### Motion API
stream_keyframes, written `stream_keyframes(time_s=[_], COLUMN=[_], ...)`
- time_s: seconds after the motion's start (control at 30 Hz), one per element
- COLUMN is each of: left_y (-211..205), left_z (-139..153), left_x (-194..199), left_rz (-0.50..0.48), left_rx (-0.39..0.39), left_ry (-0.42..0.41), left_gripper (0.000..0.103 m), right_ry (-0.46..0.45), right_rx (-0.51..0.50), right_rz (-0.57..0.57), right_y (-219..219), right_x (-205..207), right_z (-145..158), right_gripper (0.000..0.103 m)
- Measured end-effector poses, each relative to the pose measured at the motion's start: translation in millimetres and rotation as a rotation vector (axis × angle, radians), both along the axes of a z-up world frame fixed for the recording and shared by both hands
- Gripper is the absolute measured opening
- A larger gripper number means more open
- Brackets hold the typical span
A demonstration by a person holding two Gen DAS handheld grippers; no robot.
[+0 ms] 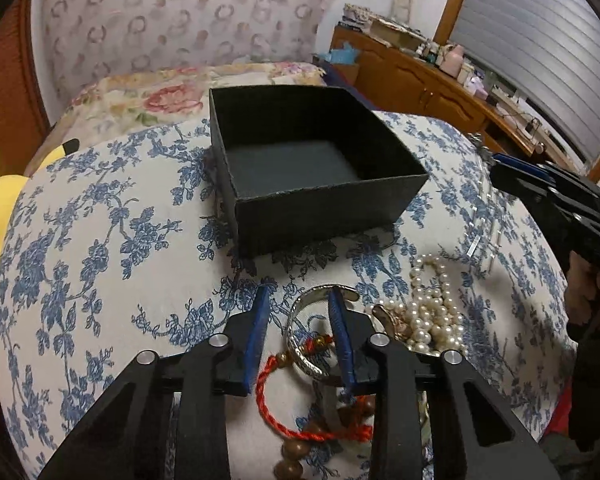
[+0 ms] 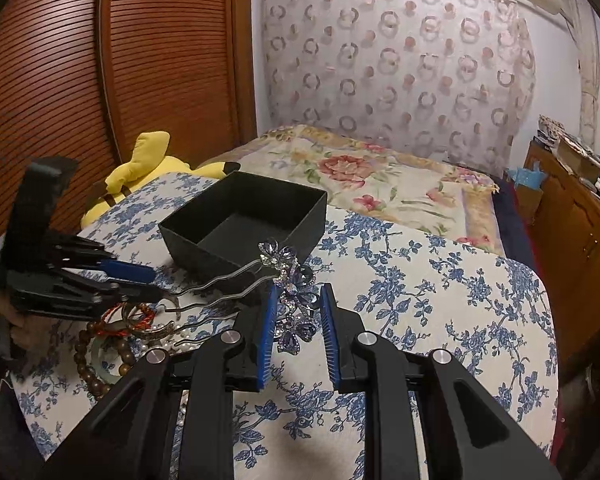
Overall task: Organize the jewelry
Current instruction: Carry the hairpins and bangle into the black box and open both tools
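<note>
An open black box (image 1: 319, 204) stands empty on the blue-flowered cloth (image 1: 100, 240). In front of it lies a heap of jewelry: a silver bangle (image 1: 300, 350), a red cord bracelet (image 1: 268, 392), a pearl necklace (image 1: 431, 312) and brown wooden beads (image 1: 288, 452). My left gripper (image 1: 299, 290) points down over the heap. Its right finger is inside the bangle's ring and its left finger is outside, with a gap to the rim, so it is open. My right gripper (image 2: 300, 286) is shut on a purple crystal flower hairpin (image 2: 288, 276); the silver prongs reach left toward the box (image 2: 204, 252).
A yellow plush toy (image 2: 148, 168) lies left of the cloth by a slatted wooden wardrobe (image 2: 100, 80). A flowered bedspread (image 2: 379, 184) stretches behind the box. A cluttered wooden cabinet (image 1: 419, 80) runs along the right. A hand (image 2: 4, 312) holds the left gripper.
</note>
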State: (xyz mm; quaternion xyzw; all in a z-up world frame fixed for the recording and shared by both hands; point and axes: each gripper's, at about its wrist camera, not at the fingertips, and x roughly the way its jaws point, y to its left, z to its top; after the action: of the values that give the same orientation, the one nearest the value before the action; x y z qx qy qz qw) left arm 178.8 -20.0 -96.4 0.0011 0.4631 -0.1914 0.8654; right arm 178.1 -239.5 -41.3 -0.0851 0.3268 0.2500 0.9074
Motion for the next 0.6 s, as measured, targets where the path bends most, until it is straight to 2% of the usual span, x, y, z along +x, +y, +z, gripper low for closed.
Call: stream_keyframes(time_s=[0.03,0.1,0.2,0.37,0.6], left_y=[-0.9,-2.0,-4.0,-0.3,-0.1], left_z=[-1.5,-5.2,-5.4,7.0,48.4], left_x=[1.3,4.8,3.2,-3.3,-5.0], left_rz=[-0.004,-0.011,-0.028,-0.021,-0.003], left_rx=[0.005,0.009,0.027,0.006,-0.042], left_ry=[0.005,0.018,0.009,-0.031,-0.140], left_gripper=[0.023,0.011,0.005,0.004,0.004], right_ry=[0.001,0.005,0.014,0.012,-0.021], right_rx=[-0.003,-0.004,-0.008,-0.006,-0.001], right_rz=[0.000,0.000,0.000,0.005,0.003], right_y=[0.6,0.9,1.2,2.5,4.1], right_x=[-0.7,-1.1,-0.1,4.9,18.7], right_z=[-0.8,-2.3,-6.0,-4.4,12.0], right_gripper=[0.024,0.024,0.024,0.024,0.024])
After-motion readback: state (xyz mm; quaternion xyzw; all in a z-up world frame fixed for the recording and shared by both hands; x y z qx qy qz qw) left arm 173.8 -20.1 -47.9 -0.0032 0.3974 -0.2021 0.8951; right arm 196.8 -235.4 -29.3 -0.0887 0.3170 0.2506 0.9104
